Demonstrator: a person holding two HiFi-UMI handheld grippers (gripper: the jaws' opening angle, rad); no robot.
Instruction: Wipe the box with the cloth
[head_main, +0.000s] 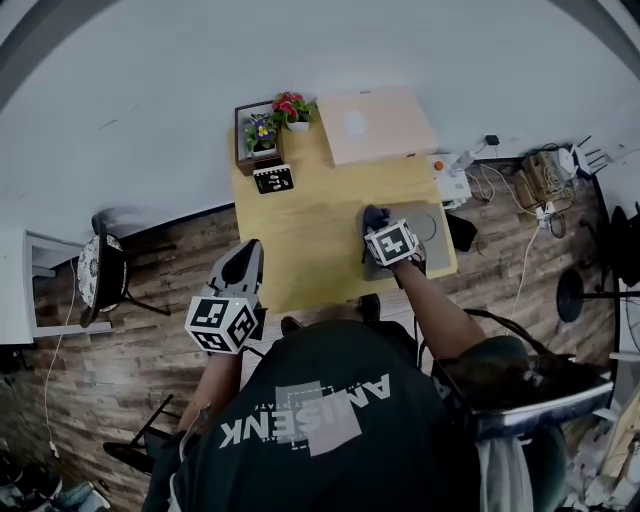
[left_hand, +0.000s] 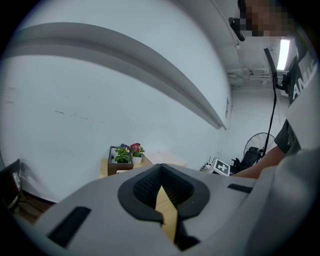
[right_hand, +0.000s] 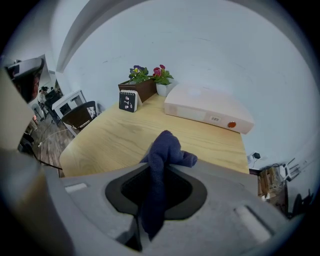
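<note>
A: Well, what is held in the right tongs (right_hand: 161, 169)?

B: A dark blue cloth (right_hand: 165, 147) is clamped between them. Its bunched top is seen above the tips, and the rest hangs down between the jaws.

A: And where is the box (right_hand: 207, 112) found?

B: It is set at the far edge of the surface (right_hand: 115, 135), by the wall, well apart from the cloth. Potted flowers (right_hand: 161, 75) are placed just beside it, to its left.

A: Is the cloth laid on the box?

B: No, it is held over the near right part of the surface.

A: How are the left tongs (left_hand: 161, 172) seen?

B: They are closed with nothing between them, and are held at the near left edge.
</note>
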